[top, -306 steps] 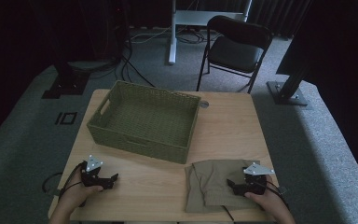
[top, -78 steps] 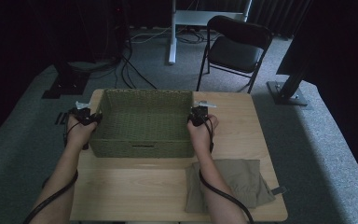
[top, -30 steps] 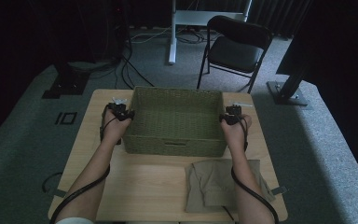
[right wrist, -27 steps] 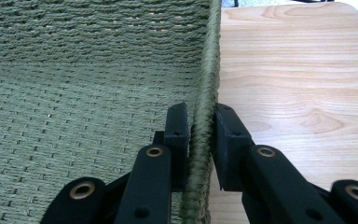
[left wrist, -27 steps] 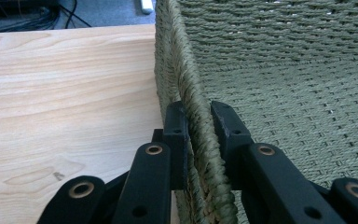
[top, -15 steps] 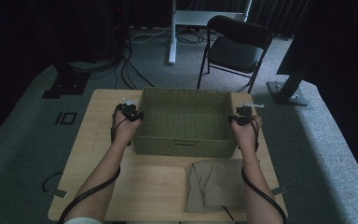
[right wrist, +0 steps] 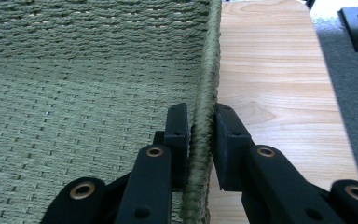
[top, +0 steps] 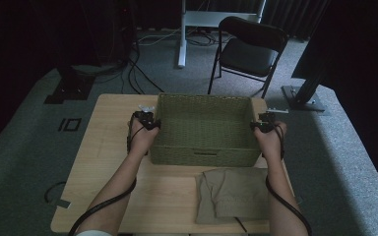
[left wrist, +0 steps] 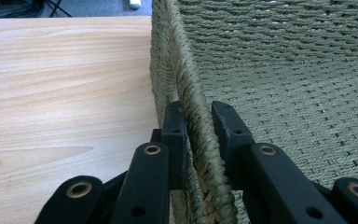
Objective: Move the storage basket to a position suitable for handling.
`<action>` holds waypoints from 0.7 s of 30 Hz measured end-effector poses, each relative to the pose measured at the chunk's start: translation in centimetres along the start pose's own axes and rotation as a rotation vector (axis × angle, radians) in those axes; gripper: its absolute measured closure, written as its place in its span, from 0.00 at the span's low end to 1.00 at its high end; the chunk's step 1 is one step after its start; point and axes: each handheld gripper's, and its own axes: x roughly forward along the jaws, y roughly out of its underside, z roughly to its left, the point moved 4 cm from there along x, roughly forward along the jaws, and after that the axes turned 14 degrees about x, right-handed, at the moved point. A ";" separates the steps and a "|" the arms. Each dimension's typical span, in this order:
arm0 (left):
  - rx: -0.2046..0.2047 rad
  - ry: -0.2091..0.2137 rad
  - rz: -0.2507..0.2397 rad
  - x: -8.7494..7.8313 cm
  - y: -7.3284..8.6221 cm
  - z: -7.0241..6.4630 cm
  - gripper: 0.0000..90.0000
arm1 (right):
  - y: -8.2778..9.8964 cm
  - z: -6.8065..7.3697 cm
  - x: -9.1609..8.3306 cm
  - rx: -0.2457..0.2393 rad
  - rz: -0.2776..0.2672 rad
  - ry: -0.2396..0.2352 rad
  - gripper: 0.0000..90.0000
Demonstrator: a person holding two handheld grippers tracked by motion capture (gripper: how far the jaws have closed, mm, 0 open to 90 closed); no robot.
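An empty green woven basket (top: 204, 147) stands on the wooden table (top: 108, 147) toward its right side. My left gripper (top: 146, 120) is shut on the basket's left rim (left wrist: 186, 88), one pad on each side of the braided edge. At the opposite side my right gripper (top: 265, 124) clamps the right rim (right wrist: 209, 84) the same way. In the left gripper view the left gripper (left wrist: 198, 135) pinches the wall, and in the right gripper view the right gripper (right wrist: 201, 135) does likewise. A folded khaki cloth (top: 232, 194) lies in front of the basket, near the table's front right.
A black folding chair (top: 248, 46) and a white desk leg (top: 181, 34) stand behind the table. A dark stand base (top: 302, 98) sits on the grey carpet at the right, cables at the left. Bare table top lies left of the basket.
Both grippers, still clamped on the basket's rims, have slid the basket to the right across the table. The cloth has stayed where it was.
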 end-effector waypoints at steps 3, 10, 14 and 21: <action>-0.004 -0.004 0.002 0.0 0.0 -0.4 0.86 | -0.1 -0.4 -0.1 0.001 0.003 -0.003 0.86; -0.013 -0.003 0.009 -0.1 0.0 -1.3 0.86 | -0.4 -1.2 -0.2 -0.010 0.012 -0.009 0.86; -0.006 0.000 0.011 -0.1 0.0 -1.4 0.85 | -0.4 -1.4 -0.2 0.008 0.021 -0.020 0.86; 0.008 0.010 0.005 -0.2 0.0 -1.4 0.82 | -0.4 -1.5 -0.3 0.011 0.031 -0.006 0.81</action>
